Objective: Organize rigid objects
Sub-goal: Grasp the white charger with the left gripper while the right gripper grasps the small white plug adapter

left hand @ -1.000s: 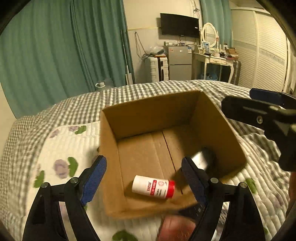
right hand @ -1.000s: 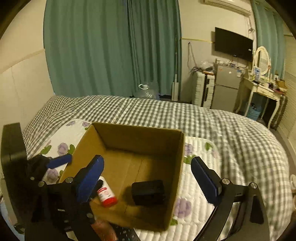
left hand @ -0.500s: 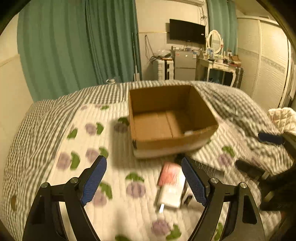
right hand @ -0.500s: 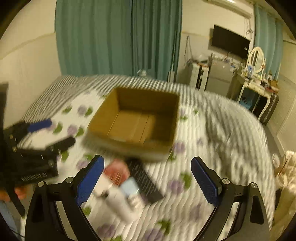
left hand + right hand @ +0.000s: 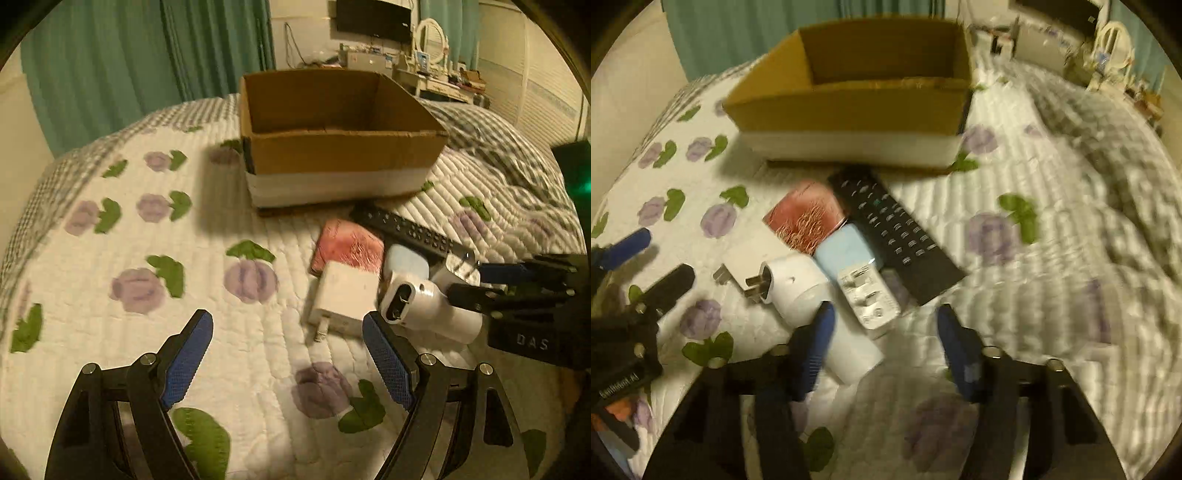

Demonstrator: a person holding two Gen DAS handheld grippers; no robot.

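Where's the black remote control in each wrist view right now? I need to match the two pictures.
Left wrist: black remote right of centre, slanting down-right from the cardboard box.
Right wrist: black remote at centre, slanting down-right below the box.
Shared landmark: the pink-red card lies beside the remote's left edge.

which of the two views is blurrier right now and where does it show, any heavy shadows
Right wrist view is blurrier: the checked blanket and cardboard box smear, while the remote stays readable. Left wrist view is sharper, with slight smear on the flower quilt; there the box casts a dark shadow to its left. Both have warm dim light and fisheye bending.
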